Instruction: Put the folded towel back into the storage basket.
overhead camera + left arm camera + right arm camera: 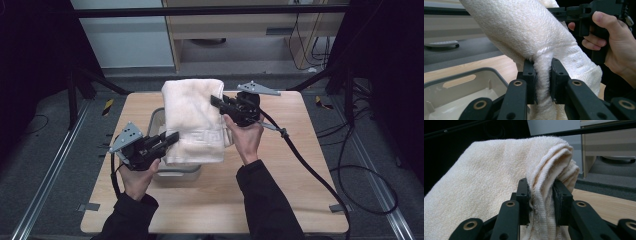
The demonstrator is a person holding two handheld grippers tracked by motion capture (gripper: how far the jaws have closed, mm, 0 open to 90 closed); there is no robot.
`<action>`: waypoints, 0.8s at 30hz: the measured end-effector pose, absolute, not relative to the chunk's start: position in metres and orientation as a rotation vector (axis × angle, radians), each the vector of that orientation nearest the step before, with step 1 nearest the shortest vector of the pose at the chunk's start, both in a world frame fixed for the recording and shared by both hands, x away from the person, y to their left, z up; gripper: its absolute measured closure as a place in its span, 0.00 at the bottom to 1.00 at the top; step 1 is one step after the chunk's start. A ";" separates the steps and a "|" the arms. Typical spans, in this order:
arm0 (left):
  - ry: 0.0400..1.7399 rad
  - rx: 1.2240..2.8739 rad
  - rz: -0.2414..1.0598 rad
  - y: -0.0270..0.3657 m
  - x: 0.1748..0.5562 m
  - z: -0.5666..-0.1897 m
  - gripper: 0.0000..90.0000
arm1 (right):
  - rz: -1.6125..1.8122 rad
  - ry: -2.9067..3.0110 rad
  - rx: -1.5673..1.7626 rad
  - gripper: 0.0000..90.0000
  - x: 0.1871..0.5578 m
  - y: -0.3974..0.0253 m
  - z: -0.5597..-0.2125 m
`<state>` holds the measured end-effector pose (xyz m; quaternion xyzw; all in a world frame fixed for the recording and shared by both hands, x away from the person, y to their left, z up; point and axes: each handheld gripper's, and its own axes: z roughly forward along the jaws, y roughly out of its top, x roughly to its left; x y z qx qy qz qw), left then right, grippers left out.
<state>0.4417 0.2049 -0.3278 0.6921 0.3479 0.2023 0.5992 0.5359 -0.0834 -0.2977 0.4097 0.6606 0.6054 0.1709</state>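
Dark floor and cables surround a wooden table [280,200], where a grey bin [176,173] sits under a folded cream towel [192,117]. From the high view, the left gripper [167,140] pinches the towel's near edge and the right gripper [218,102] its far side, so the cloth hangs stretched between them above the bin, probably to keep the fold intact.

Left gripper view: the jaws are clenched on a bunched ridge of towel between them; the bin's open mouth lies below and left of the jaws.

Right gripper view: the jaws are clamped on several stacked layers, the towel's bulk spreading left of them.
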 end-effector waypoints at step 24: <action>0.876 1.558 0.489 0.239 0.448 -0.334 0.85 | 1.732 1.905 1.165 0.79 0.553 -0.045 -0.305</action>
